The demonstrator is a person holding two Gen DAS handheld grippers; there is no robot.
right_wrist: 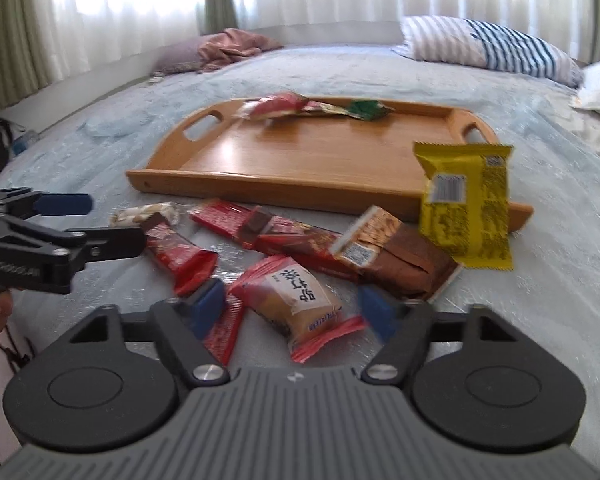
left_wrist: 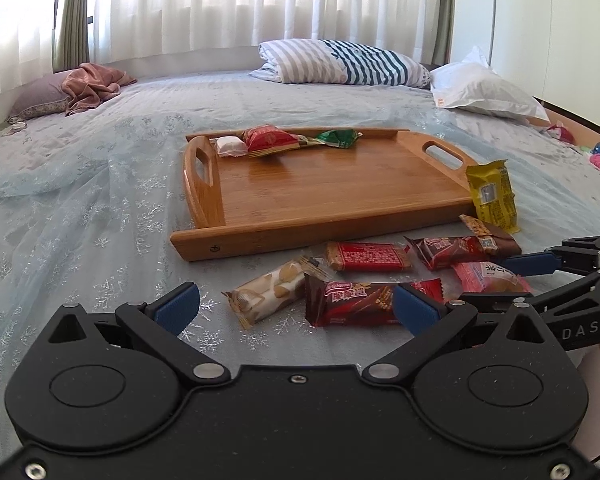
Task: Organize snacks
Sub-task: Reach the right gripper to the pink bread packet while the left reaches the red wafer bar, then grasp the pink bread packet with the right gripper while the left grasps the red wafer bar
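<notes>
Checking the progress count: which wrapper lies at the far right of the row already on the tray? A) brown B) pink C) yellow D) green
D: in the left wrist view the green wrapper ends the row along the far rim of the wooden tray, right of the red pack.

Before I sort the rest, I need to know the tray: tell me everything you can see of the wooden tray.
The wooden tray is a rectangular, honey-coloured board, glossy, apparently bamboo. It has raised sides with a cut-out handle slot at each short end and a low front edge with a small screw. It lies flat on the pale blue bedspread. Along its far rim rest a white wrapped snack, a red packet and a green wrapper; the rest is bare. A yellow packet leans at its near right corner.
</notes>
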